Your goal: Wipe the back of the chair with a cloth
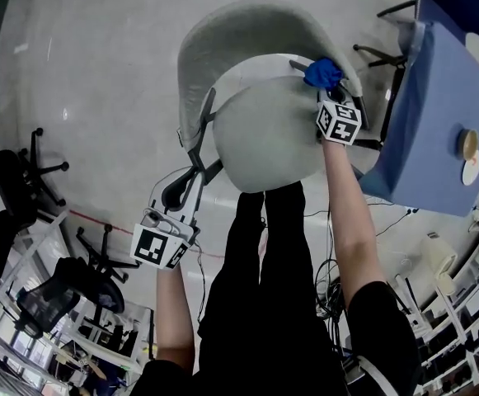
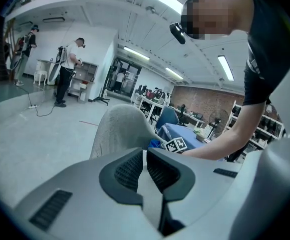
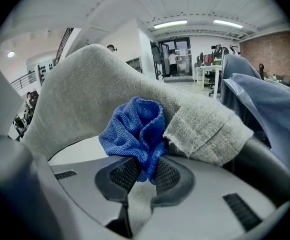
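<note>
The right arm (image 1: 348,221) is stretched well forward, forearm bare, and the right hand-held gripper (image 3: 145,168) has both jaws pinched tight on a bunched blue cloth (image 3: 135,131). The left arm (image 1: 173,312) sits lower and closer to the body. The left hand-held gripper (image 2: 145,159) points ahead, jaws closed together, nothing between the pads.
</note>
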{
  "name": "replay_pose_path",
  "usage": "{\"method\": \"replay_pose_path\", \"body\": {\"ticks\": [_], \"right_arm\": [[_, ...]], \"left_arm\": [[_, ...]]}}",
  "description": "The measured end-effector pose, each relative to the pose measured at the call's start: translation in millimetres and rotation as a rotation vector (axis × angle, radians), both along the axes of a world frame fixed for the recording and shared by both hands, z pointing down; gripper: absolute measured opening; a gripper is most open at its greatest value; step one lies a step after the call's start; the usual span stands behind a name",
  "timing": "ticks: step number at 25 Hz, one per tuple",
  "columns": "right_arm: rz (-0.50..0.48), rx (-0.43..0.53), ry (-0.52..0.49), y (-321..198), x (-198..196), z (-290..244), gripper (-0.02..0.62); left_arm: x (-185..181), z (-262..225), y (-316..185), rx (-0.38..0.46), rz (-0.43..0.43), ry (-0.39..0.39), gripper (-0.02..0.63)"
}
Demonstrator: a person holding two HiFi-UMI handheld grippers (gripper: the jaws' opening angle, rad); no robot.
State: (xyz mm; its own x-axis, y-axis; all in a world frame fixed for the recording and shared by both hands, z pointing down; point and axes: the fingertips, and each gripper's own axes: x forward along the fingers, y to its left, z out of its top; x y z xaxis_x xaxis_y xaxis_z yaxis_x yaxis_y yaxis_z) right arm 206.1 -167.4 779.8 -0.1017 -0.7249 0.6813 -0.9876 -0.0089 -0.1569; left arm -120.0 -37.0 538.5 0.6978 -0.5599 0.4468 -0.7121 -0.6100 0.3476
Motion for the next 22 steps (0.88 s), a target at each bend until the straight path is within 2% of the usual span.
{"method": "replay_pose_path", "body": {"ticks": [10,17,22], "right_arm": [[-0.040,-0.002,0.003,23,-14,-52,0.077],[-0.101,0.029,0.024,22,-30,-106,0.077],[-0.177,0.030,0.052,35,-44,-150,0.077]], "left_arm": [[-7,-50,3,0.048,0.006,-0.010,0.041],[-20,-94,-2,0.088,-0.018,-0.005,0.041],[-13,-131,3,0.110,0.009,-0.016,0.041]]}}
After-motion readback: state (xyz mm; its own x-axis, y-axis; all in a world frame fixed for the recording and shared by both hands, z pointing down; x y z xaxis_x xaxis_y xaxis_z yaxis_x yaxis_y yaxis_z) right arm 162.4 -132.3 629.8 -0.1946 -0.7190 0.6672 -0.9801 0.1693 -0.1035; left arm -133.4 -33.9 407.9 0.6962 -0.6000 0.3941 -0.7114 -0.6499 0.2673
